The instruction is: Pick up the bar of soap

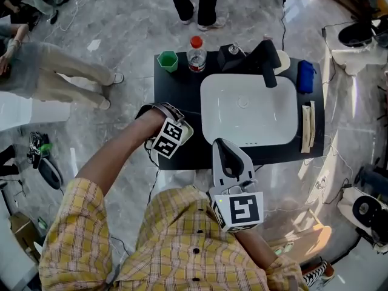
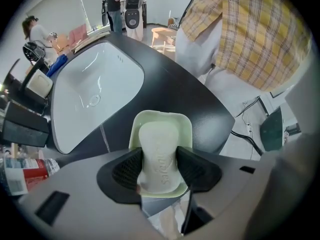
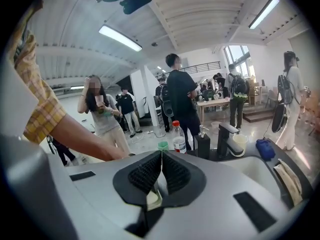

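left gripper: jaws clamped on bar of soap, over soap dish, sink's 8 o'clock | right gripper: jaws closed, empty

Head cam steep down; gripper cams low, close; share sink.

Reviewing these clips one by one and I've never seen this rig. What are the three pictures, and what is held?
A person holds a two-jaw gripper in each hand. The head view looks down from their head; each gripper view looks along one gripper's jaws. The black counter carries a white sink, faucet, green cup and bottle. The left gripper has its jaws pressed on both sides of the bar of soap, which lies in a pale green dish. The right gripper is shut and empty.
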A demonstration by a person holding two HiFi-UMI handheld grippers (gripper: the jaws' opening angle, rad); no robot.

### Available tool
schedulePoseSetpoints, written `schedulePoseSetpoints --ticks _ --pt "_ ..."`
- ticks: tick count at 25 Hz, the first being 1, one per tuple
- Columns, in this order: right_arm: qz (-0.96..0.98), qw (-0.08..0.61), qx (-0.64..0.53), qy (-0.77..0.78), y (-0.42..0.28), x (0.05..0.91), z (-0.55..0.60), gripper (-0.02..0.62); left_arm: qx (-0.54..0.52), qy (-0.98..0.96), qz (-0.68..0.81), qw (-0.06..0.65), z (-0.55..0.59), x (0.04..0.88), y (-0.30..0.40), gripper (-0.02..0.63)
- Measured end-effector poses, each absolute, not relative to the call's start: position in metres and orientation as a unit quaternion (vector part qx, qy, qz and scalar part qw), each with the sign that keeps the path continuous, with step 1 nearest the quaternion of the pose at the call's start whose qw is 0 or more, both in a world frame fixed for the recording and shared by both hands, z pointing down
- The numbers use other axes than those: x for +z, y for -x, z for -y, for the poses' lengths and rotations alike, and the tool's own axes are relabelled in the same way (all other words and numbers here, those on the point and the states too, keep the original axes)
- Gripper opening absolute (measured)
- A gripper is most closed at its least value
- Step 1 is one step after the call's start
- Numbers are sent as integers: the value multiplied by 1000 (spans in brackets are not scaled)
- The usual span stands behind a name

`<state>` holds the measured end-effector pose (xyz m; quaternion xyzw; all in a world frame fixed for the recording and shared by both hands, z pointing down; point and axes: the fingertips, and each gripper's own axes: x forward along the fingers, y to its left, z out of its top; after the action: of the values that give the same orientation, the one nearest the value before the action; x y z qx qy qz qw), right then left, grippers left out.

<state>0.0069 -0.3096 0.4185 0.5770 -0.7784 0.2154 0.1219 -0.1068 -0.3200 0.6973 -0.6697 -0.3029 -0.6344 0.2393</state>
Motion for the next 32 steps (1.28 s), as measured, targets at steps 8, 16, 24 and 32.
schedulePoseSetpoints --ticks 8,16,24,32 --pt "776 126 221 -577 -6 422 309 20 -645 658 309 236 320 697 106 210" --pt "777 131 215 -577 -7 420 303 20 -651 661 299 222 320 695 106 201" --pt "769 127 217 -587 -15 418 294 20 -656 677 260 210 319 681 104 201" --pt "781 121 202 -579 -16 408 292 20 -619 757 85 189 331 618 75 201"
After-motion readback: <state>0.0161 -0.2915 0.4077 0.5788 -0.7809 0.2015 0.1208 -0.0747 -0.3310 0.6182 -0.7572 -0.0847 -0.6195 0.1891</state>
